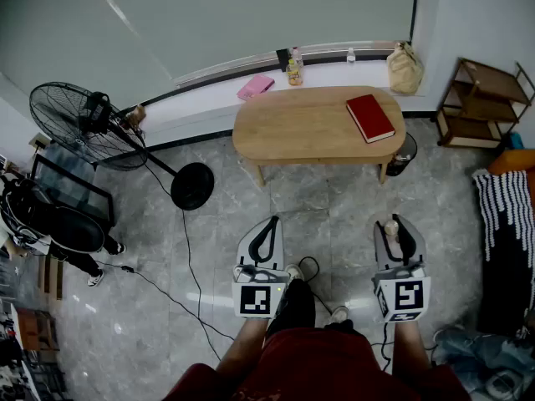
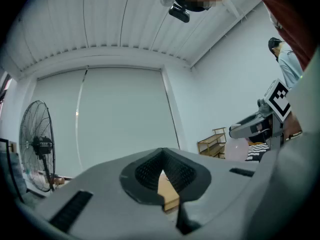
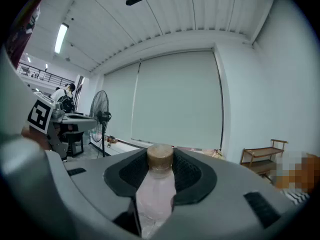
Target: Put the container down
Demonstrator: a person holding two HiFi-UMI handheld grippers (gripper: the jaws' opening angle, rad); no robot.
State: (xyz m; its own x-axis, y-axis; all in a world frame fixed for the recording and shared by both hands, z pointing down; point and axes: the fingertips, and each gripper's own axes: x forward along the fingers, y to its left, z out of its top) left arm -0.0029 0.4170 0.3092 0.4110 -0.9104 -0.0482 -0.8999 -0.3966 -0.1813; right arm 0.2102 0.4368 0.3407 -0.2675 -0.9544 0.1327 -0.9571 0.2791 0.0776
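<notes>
The container is a pale pink bottle [image 3: 155, 196] with a brown cap, standing upright between the pads of my right gripper [image 3: 160, 160], which is shut on it. In the head view the bottle [image 1: 390, 229] shows at the tip of the right gripper [image 1: 399, 224], low over the grey floor. My left gripper [image 1: 271, 221] hangs beside it, its jaws meeting at the tips with nothing between them. In the left gripper view, the left gripper [image 2: 162, 158] shows only a bit of the wooden table through the gap behind the pads.
An oval wooden table [image 1: 301, 128] stands ahead with a red book [image 1: 369, 117] on its right end. Behind it a sill holds a pink item [image 1: 255, 86], small bottles [image 1: 294, 67] and a beige bag [image 1: 405, 69]. A standing fan [image 1: 88, 125] is left, a shelf [image 1: 485, 98] right, a cable [image 1: 191, 278] on the floor.
</notes>
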